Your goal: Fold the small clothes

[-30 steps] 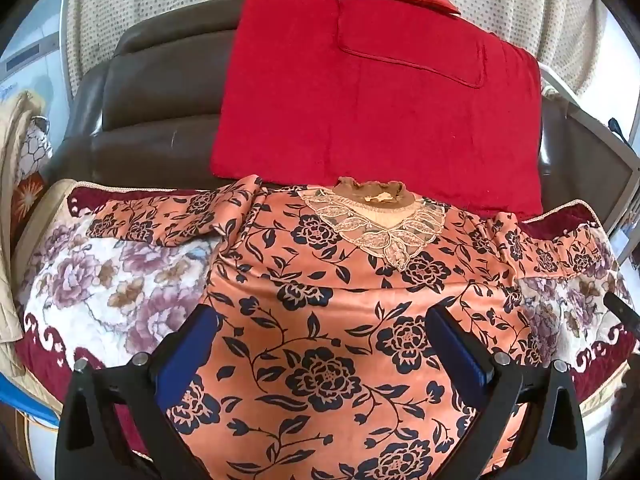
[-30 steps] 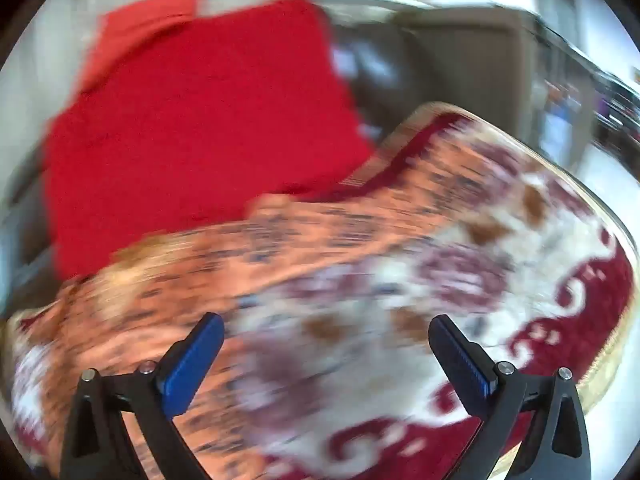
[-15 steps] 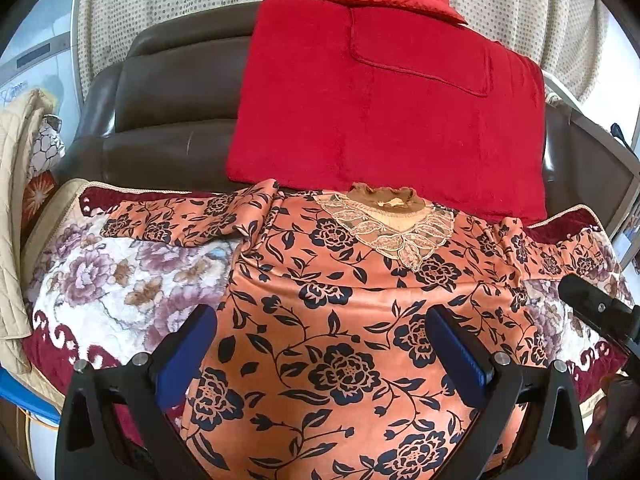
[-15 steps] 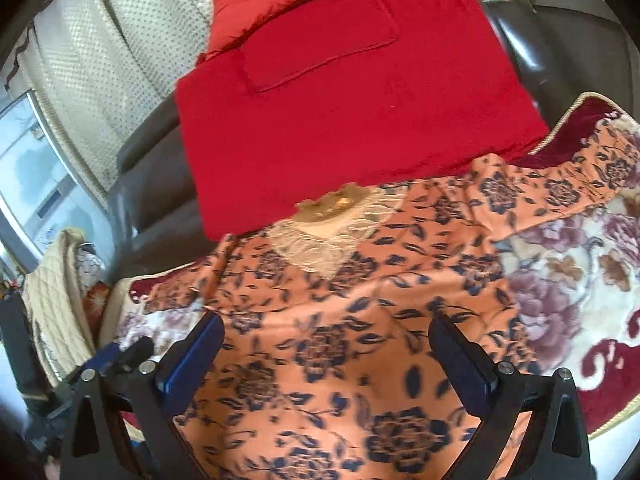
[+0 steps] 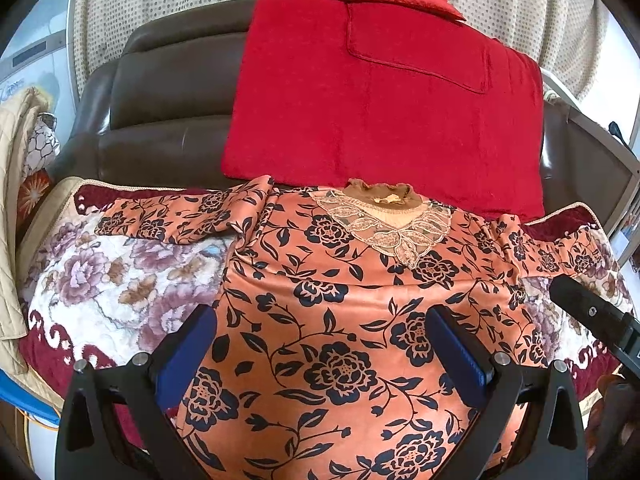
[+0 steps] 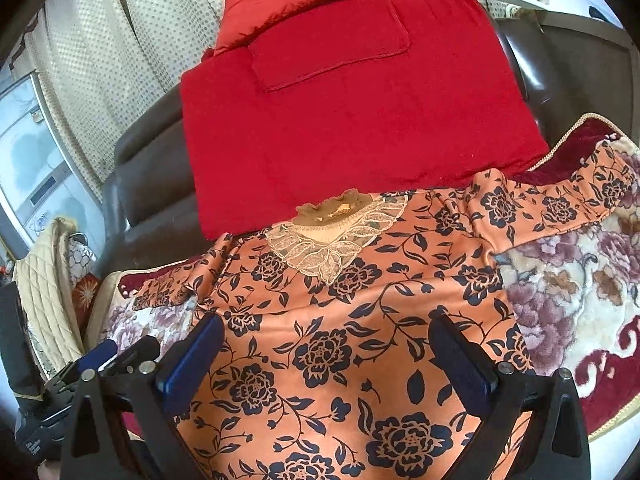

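Observation:
An orange top with a black flower print (image 5: pixel 340 300) (image 6: pixel 360 312) lies spread face up on a floral blanket, its lace collar (image 5: pixel 384 220) (image 6: pixel 332 236) at the far side and both sleeves stretched out sideways. My left gripper (image 5: pixel 320 348) hovers open over the lower body of the top, with nothing between its blue pads. My right gripper (image 6: pixel 324 360) also stands open above the same part, from a little further right. Part of the right gripper shows at the right edge of the left wrist view, and the left gripper shows at the lower left of the right wrist view.
The floral blanket (image 5: pixel 120 280) (image 6: pixel 580 280) covers the seat of a brown leather sofa (image 5: pixel 168 92). A red quilt (image 5: pixel 380 100) (image 6: pixel 352 112) leans on the backrest just behind the collar. A beige quilted cloth (image 5: pixel 12 200) hangs at the left.
The right gripper has swung left from the blanket's right end to face the top. The left gripper has drawn back a little, so more of the top shows.

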The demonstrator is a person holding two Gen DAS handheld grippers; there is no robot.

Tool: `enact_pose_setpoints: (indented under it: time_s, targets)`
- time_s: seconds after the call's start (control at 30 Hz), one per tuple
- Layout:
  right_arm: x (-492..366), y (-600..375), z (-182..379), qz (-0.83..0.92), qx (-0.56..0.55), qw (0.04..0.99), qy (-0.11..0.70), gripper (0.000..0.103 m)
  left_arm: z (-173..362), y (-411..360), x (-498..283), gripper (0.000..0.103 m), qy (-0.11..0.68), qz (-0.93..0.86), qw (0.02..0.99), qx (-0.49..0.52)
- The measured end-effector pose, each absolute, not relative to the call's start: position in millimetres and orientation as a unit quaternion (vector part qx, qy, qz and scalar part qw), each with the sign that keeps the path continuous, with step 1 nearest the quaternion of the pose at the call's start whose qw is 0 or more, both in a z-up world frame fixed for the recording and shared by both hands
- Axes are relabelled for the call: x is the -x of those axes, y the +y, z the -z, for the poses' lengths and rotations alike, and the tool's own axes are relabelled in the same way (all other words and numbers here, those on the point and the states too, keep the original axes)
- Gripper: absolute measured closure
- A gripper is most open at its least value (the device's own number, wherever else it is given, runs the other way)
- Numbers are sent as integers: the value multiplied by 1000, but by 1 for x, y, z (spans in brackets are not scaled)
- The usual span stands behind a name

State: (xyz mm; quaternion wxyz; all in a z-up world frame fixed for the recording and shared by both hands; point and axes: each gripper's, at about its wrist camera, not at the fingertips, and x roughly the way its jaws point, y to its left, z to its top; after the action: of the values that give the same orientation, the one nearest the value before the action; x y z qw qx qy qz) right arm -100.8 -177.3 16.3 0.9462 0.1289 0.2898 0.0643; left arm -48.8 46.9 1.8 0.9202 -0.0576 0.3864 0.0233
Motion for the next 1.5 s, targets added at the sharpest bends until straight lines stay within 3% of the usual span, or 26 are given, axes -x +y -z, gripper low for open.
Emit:
enact_pose_setpoints:
  time_s: [1.5]
  targets:
    - [89, -172, -9, -47, -120, 949, 286, 0, 7, 51, 41, 0, 398, -27, 915, 55]
